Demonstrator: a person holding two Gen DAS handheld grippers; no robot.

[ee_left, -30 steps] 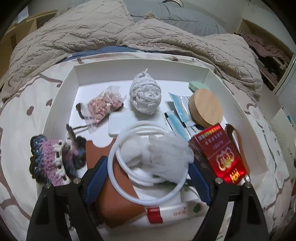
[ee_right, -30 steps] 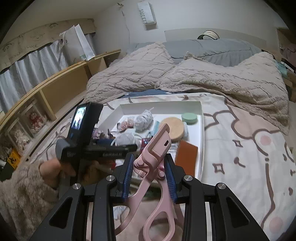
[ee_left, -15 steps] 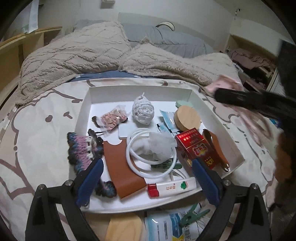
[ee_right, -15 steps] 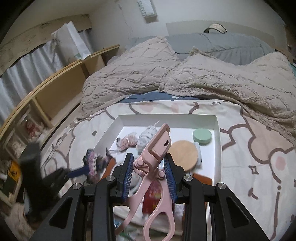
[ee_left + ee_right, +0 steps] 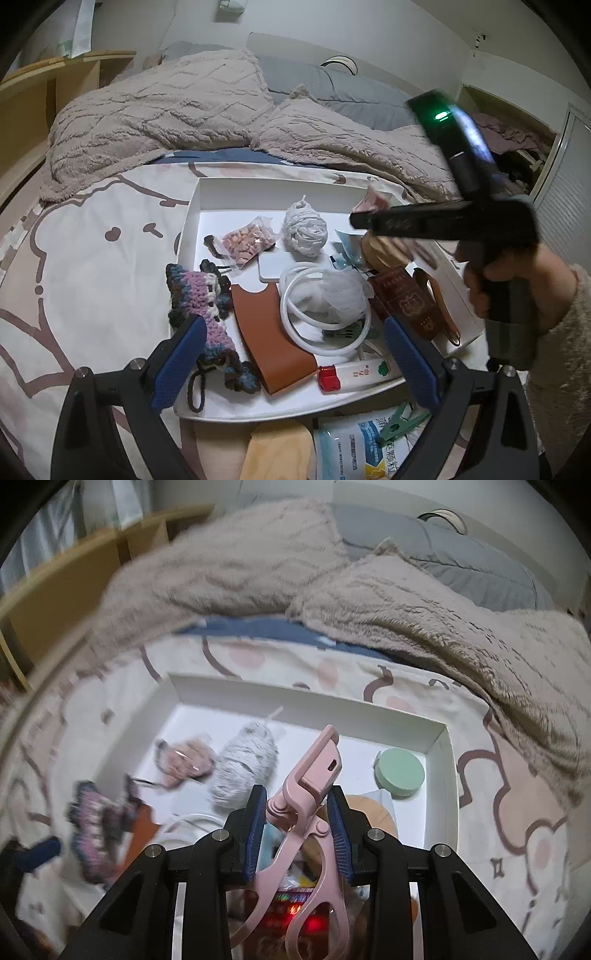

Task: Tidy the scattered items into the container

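A white tray (image 5: 236,189) on the bed holds a grey yarn ball (image 5: 305,229), a bag of pink bits (image 5: 245,240), a crochet piece (image 5: 201,295), a brown leather piece (image 5: 271,334), a white ring (image 5: 325,310) and a red box (image 5: 404,301). My left gripper (image 5: 295,360) is open and empty over the tray's near edge. My right gripper (image 5: 297,821) is shut on a pink eyelash curler (image 5: 314,775) and hovers over the tray (image 5: 306,698), above the wooden lid (image 5: 373,810). It shows blurred in the left wrist view (image 5: 373,218).
Outside the tray's near edge lie a wooden piece (image 5: 279,452), a blue-white packet (image 5: 354,443) and a green clip (image 5: 400,424). A beige blanket (image 5: 166,110) is bunched behind the tray. A green round tin (image 5: 400,771) sits in the tray's far right corner.
My left gripper has pulled back from the white ring toward the tray's near edge. My right gripper has carried the eyelash curler forward over the tray.
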